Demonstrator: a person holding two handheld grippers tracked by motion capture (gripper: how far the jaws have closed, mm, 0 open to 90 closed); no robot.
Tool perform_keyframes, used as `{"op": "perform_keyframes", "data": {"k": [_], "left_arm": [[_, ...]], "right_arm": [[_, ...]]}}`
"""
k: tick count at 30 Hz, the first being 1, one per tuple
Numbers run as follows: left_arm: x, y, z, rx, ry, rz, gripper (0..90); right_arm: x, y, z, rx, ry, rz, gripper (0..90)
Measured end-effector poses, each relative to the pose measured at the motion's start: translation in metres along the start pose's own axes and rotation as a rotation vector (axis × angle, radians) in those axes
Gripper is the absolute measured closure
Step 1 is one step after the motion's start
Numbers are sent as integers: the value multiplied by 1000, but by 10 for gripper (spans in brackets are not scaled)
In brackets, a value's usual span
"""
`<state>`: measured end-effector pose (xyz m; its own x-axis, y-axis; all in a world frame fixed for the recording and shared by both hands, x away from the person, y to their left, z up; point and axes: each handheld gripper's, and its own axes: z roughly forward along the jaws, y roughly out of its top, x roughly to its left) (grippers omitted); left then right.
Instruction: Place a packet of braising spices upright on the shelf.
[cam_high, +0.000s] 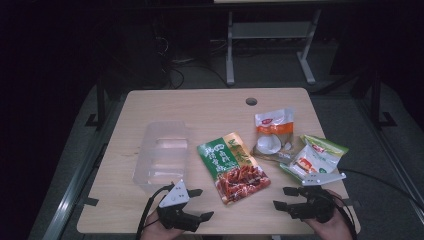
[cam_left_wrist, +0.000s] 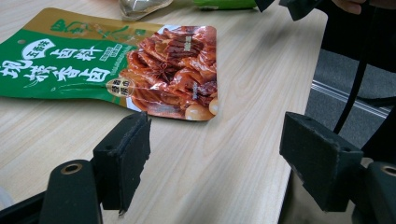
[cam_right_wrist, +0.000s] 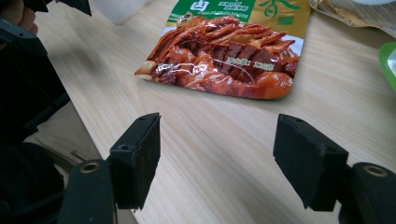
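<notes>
A green packet with a red meat picture (cam_high: 232, 167) lies flat mid-table, between my two grippers. My left gripper (cam_high: 201, 204) rests at the front edge, left of the packet, pointing right, and it is open and holds nothing. Along its jaws, the left gripper (cam_left_wrist: 217, 163) faces bare wood with the packet (cam_left_wrist: 116, 65) just beyond. My right gripper (cam_high: 281, 198) sits at the front right and points left, also open with nothing between its fingers. Past the right gripper (cam_right_wrist: 219, 158) the packet's meat end (cam_right_wrist: 229, 60) lies a short way off.
A clear plastic container (cam_high: 160, 155) stands left of the packet. A white and orange pouch (cam_high: 272, 132) and a green and white pouch (cam_high: 315, 157) lie at the right. The table (cam_high: 200, 107) has a cable hole (cam_high: 251, 101) near its far edge.
</notes>
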<state>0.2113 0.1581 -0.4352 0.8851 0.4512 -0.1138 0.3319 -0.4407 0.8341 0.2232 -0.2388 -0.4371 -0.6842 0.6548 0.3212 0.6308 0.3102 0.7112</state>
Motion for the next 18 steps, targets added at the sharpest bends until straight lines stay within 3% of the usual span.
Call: {"op": "perform_keyframes", "data": {"k": [9,14,18], "left_arm": [[-3,1,-2,-2,1,15,240],[-4,3,-1,-2,0,22,244],[-5,6,-1,2,6,45,273]], "right_arm": [[-2,13,5,7,13,12,304],[-2,28,8,20,13,4,304],[-2,51,13,21,18,-15,306]]}}
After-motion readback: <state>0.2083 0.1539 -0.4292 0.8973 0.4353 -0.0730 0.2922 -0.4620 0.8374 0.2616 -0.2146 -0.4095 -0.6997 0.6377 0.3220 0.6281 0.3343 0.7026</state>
